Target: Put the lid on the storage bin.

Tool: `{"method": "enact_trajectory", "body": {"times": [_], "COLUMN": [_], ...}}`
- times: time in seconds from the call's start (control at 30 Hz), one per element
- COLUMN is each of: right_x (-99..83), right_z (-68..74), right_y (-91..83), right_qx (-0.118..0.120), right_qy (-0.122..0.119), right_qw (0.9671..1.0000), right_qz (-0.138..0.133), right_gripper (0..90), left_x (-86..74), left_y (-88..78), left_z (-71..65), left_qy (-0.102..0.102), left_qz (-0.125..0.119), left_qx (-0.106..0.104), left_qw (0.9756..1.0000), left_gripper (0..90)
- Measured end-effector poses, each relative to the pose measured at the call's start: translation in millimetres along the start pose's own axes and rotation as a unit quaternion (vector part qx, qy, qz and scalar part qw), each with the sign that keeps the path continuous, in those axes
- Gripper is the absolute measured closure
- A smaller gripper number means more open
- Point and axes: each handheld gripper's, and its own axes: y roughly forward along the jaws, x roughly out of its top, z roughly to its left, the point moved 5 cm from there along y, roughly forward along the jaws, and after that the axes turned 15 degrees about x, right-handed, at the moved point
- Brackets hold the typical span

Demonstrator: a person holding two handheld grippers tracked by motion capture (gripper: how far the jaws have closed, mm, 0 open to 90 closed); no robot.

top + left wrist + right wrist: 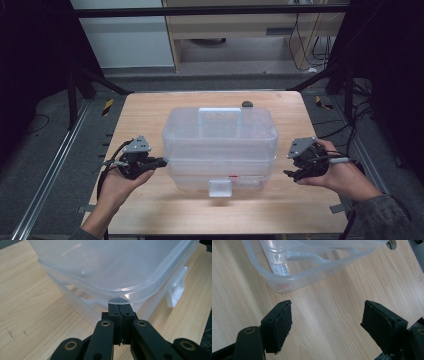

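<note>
The left tongs [161,161], closed on nothing, press their tips under the lid's edge at the left end of the box [220,145], which sits mid-table [150,210]. Lift gently there. The right tongs [290,173], open and empty just right of the box, should steady its base.

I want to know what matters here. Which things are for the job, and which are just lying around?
For the job:
- clear plastic box with its lid
- white front latch
- left gripper, shut, tips at the lid's edge
- right gripper, open, beside the box

Just lying about:
- small dark thing on the table's far edge
</note>
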Motion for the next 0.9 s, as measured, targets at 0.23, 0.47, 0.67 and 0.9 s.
{"method": "enact_trajectory", "body": {"times": [0.23,0.47,0.67,0.9], "right_x": [-5.3,-7.6,-11.7,-15.5], "right_z": [-10.0,-18.6,-31.2,-45.5], "right_y": [7.5,11.5,18.4,30.4], "right_qx": [-0.015,-0.024,-0.046,-0.056], "right_qy": [0.019,0.031,0.059,0.081], "right_qw": [0.9997,0.9992,0.9972,0.9951], "right_qz": [0.001,0.001,-0.002,0.003], "right_gripper": [23.2,22.9,20.5,20.4], "left_x": [-3.5,-6.1,-14.7,-17.1], "left_y": [1.8,3.5,5.0,9.5], "left_z": [-0.7,0.4,20.5,50.8], "left_qy": [0.003,0.012,-0.008,-0.005], "left_qz": [0.005,0.014,0.024,0.037], "left_qx": [-0.001,-0.002,0.021,0.082], "left_qw": [1.0,0.9998,0.9995,0.9959], "left_gripper": [89.7,89.8,89.9,89.9]}}
